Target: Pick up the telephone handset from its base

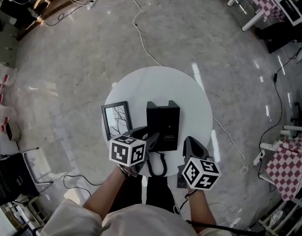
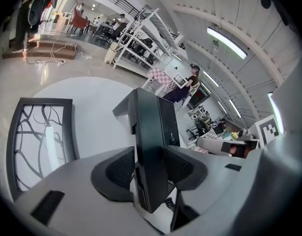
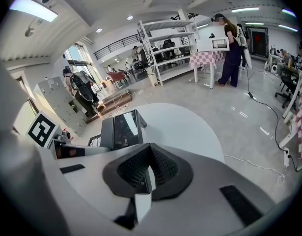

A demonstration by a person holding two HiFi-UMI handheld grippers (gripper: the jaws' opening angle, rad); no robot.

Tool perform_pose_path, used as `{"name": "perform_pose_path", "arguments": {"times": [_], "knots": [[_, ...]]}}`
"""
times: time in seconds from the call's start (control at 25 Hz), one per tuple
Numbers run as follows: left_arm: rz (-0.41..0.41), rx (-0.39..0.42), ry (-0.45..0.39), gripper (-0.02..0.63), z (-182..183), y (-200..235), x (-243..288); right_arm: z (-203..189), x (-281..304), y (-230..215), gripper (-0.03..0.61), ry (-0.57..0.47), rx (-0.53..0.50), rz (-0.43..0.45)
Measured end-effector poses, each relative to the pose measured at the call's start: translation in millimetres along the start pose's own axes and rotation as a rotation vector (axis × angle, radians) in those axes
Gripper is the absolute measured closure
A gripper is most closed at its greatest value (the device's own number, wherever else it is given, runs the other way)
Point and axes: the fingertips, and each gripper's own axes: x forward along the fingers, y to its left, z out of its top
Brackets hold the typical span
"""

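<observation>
The black telephone base (image 1: 163, 122) stands in the middle of a round white table (image 1: 190, 97). Its black handset (image 2: 148, 132) stands on edge at the base's left side, between the jaws of my left gripper (image 2: 150, 154). The pads (image 2: 119, 168) flank the handset closely with the jaws at their widest; I see no squeeze. A coiled cord (image 1: 159, 168) hangs from the handset toward the table's near edge. My right gripper (image 1: 190, 145) hovers at the base's right, near corner. Its pads (image 3: 163, 166) meet at the tips with nothing between them.
A black picture frame (image 1: 116, 118) lies flat on the table, left of the base and close to my left gripper. Cables (image 1: 141, 28) trail over the floor beyond the table. Checkered tables (image 1: 288, 166) stand at the right. A person (image 3: 232, 43) stands far off.
</observation>
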Motion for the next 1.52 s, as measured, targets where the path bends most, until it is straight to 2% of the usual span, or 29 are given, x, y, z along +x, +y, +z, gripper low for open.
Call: {"name": "perform_pose_path", "arguments": {"times": [0.2,0.4,0.52,0.68,1.0,1.28,1.52], "knots": [[-0.018,-0.004,0.021,0.429,0,-2,1,0,1,3,0.554,0.000,-0.002,0.004],[-0.001,-0.009,0.035,0.447,-3,-1,-3,-2,2,7,0.555,0.000,-0.006,0.004],[0.020,-0.027,0.038,0.480,-2,-2,-7,-2,2,6,0.555,-0.003,-0.007,0.001],[0.028,-0.052,0.043,0.486,-4,-3,-10,-3,1,6,0.555,-0.003,-0.003,-0.005],[0.044,-0.077,0.015,0.525,1,-10,-17,-2,1,6,0.554,-0.003,0.004,-0.010],[0.073,-0.003,0.030,0.528,7,-19,-19,0,1,6,0.554,-0.006,0.006,-0.009],[0.102,0.123,0.062,0.529,14,-37,-7,-2,2,7,0.554,0.001,0.002,-0.003]]}}
